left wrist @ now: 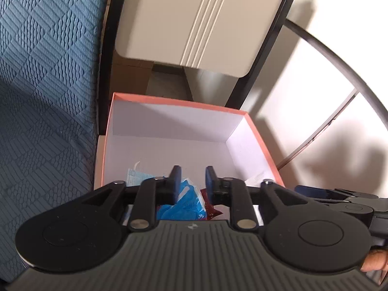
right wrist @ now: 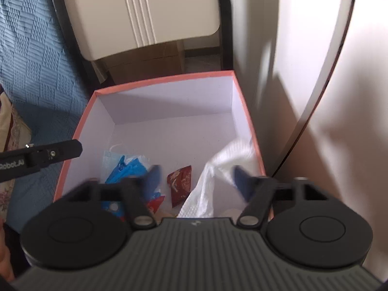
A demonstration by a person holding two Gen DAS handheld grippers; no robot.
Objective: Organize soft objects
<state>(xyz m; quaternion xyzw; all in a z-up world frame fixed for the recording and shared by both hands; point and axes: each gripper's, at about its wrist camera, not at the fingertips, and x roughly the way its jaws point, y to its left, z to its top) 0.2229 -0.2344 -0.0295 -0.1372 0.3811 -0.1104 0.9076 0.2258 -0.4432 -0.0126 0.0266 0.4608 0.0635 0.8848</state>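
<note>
A pink-rimmed box (left wrist: 179,101) (right wrist: 165,78) with a white inside lies open below both grippers. On its floor lie a pale blue face mask (left wrist: 138,175) (right wrist: 110,156), a blue packet (left wrist: 186,201) (right wrist: 131,167) and a red snack packet (right wrist: 180,181) (left wrist: 212,206). A white crumpled tissue (right wrist: 225,160) leans against the box's right wall. My right gripper (right wrist: 197,169) stands wide open over the box, the tissue loose between its fingers. My left gripper (left wrist: 193,177) hangs over the blue packet with a gap between its pads, gripping nothing. One left finger (right wrist: 55,151) shows at the box's left rim.
A blue textured bedspread (left wrist: 43,97) (right wrist: 31,72) runs along the left of the box. A beige panel (left wrist: 198,19) in a dark frame stands behind it. White wall (right wrist: 303,72) and a thin dark curved rod (left wrist: 351,72) are on the right. A hand (left wrist: 374,259) holds the handle.
</note>
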